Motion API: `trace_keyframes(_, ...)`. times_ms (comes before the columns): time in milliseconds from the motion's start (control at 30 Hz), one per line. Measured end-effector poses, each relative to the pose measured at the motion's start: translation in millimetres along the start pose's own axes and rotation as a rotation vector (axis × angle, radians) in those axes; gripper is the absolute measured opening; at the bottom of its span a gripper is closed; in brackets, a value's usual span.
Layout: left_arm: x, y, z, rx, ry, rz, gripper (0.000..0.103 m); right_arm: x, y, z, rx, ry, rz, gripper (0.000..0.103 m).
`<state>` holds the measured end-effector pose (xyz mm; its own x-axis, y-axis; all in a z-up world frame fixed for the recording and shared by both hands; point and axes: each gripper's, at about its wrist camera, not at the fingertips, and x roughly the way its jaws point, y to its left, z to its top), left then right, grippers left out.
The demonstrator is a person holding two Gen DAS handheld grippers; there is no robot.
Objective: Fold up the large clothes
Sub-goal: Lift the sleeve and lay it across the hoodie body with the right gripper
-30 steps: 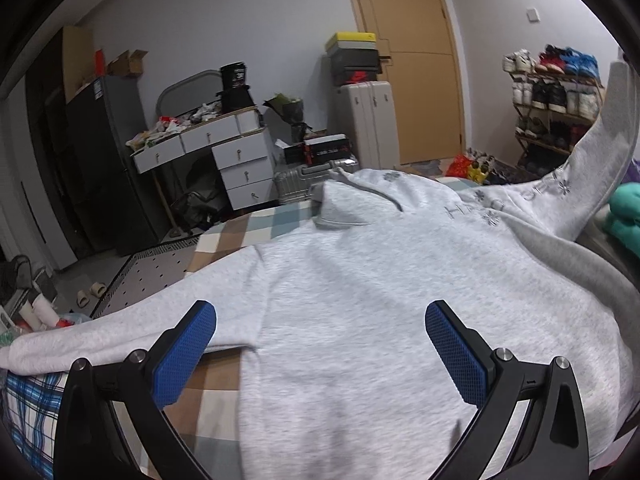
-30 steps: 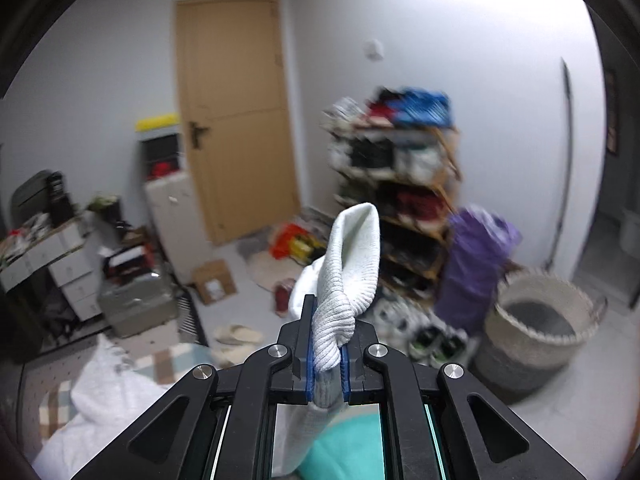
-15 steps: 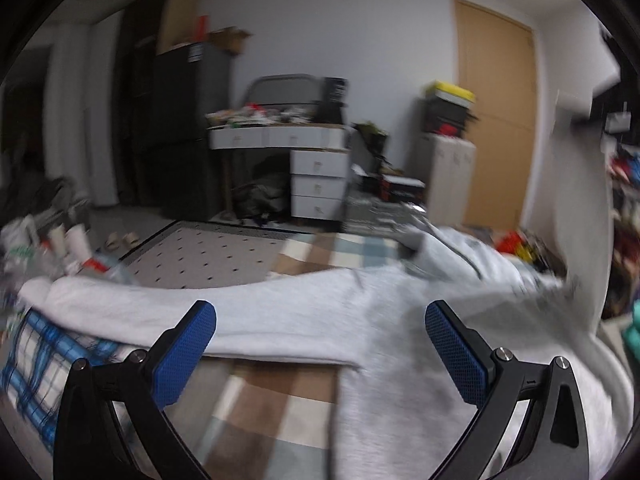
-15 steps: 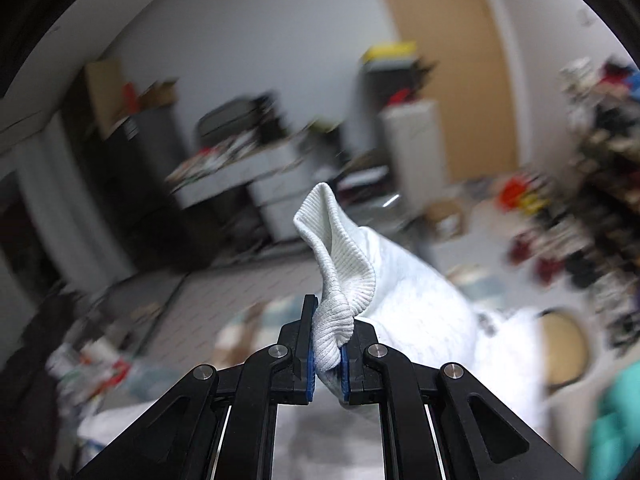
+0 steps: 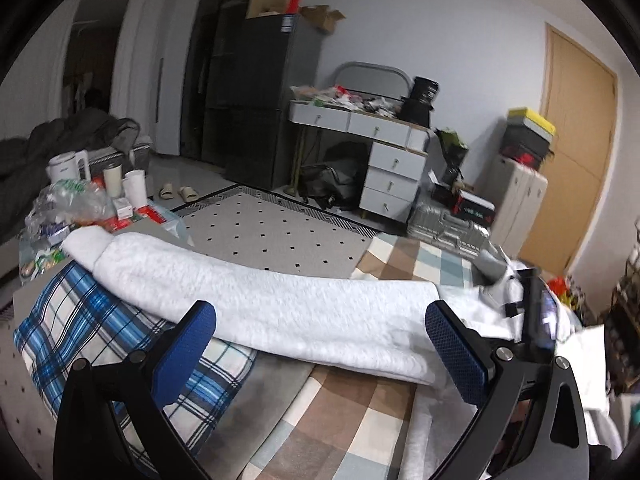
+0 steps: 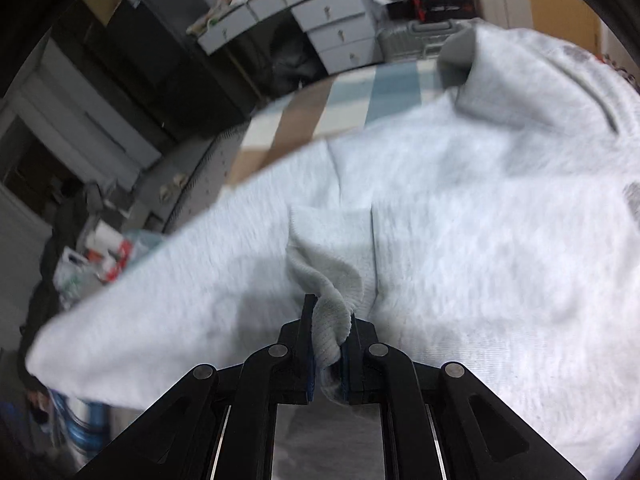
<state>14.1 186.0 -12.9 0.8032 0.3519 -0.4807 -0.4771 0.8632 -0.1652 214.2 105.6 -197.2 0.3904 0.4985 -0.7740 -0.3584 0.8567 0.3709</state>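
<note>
- Right wrist view: the right gripper (image 6: pixel 329 344) is clamped on the ribbed cuff (image 6: pixel 332 276) of a light grey sweatshirt (image 6: pixel 460 216); the cuff bunches between the blue pads (image 6: pixel 307 344) and curls up past them.
- Beyond that grip, the held sleeve lies across the sweatshirt's body, which is spread over a checked cover (image 6: pixel 320 108) on the bed.
- The other sleeve (image 6: pixel 132 292) stretches toward the cover's left edge; this view is blurred, so its far end is hard to read.
- Left wrist view: the left gripper (image 5: pixel 320 336) has its jaws wide apart, with nothing between the blue pads (image 5: pixel 456 352).
- Just beyond its fingertips the outstretched sleeve (image 5: pixel 248 300) runs across the bed, its cuff end at the left edge over a blue plaid cloth (image 5: pixel 80 320).
- At the right edge of this view the other gripper's black body (image 5: pixel 532 308) sits above the sweatshirt.
- Farther out stand a dotted rug (image 5: pixel 272 232), a white desk with drawers (image 5: pixel 384 148), a silver suitcase (image 5: pixel 448 224) and a wooden door (image 5: pixel 576 140).
</note>
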Motion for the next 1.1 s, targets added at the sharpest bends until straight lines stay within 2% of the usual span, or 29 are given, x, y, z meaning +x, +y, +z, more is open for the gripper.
trace_keyframes(100,-2,-1,2,0.026,-0.021,-0.009,0.102,-9,9,-10,-0.086,0.005,-0.003,0.017)
trace_keyframes(200,-4,1,2,0.038,-0.036,-0.008,0.102,-19,26,-23,-0.153,0.059,0.045,0.043)
trace_keyframes(233,-5,4,2,0.035,-0.036,-0.009,0.102,-28,24,-27,-0.158,0.064,0.077,0.047)
trace_keyframes(333,-7,13,1,0.017,-0.029,-0.017,0.102,-56,3,-33,-0.104,0.067,0.2,0.052)
trace_keyframes(400,-6,12,1,0.013,-0.023,-0.014,0.102,-80,-18,-29,-0.071,0.026,0.232,0.052)
trace_keyframes(467,-4,9,0,0.012,-0.011,-0.019,0.102,-116,-53,-21,-0.063,-0.058,0.153,0.064)
trace_keyframes(500,-3,7,0,0.015,-0.006,-0.022,0.102,-131,-73,-15,-0.06,-0.104,0.048,0.073)
trace_keyframes(567,-4,1,-2,0.03,-0.003,-0.024,0.102,-149,-112,-5,-0.066,-0.143,-0.2,0.073)
trace_keyframes(600,-4,-2,-3,0.04,-0.002,-0.024,0.102,-155,-137,-2,-0.074,-0.136,-0.347,0.073)
trace_keyframes(667,-4,-10,-5,0.06,0.001,-0.03,0.102,-152,-172,2,-0.125,-0.07,-0.562,0.07)
trace_keyframes(700,-4,-14,-6,0.071,0.002,-0.035,0.102,-150,-192,0,-0.141,-0.03,-0.638,0.058)
trace_keyframes(733,-4,-17,-7,0.08,0.004,-0.037,0.102,-149,-208,-5,-0.139,0.006,-0.664,0.046)
trace_keyframes(800,-4,-26,-10,0.103,0.011,-0.048,0.102,-141,-244,-14,-0.068,0.088,-0.652,0.034)
trace_keyframes(833,-5,-29,-12,0.111,0.014,-0.052,0.102,-136,-262,-22,-0.006,0.114,-0.601,0.031)
trace_keyframes(867,-4,-34,-13,0.126,0.021,-0.059,0.102,-143,-267,-25,0.02,0.054,-0.562,0.031)
trace_keyframes(1000,1,-55,-23,0.195,0.052,-0.097,0.102,-148,-285,-13,0.079,0.092,-0.444,0.034)
trace_keyframes(1033,6,-65,-26,0.232,0.068,-0.125,0.102,-155,-289,-4,0.085,0.065,-0.408,0.033)
trace_keyframes(1100,16,-88,-32,0.31,0.108,-0.156,0.102,-172,-298,14,0.099,-0.016,-0.403,0.035)
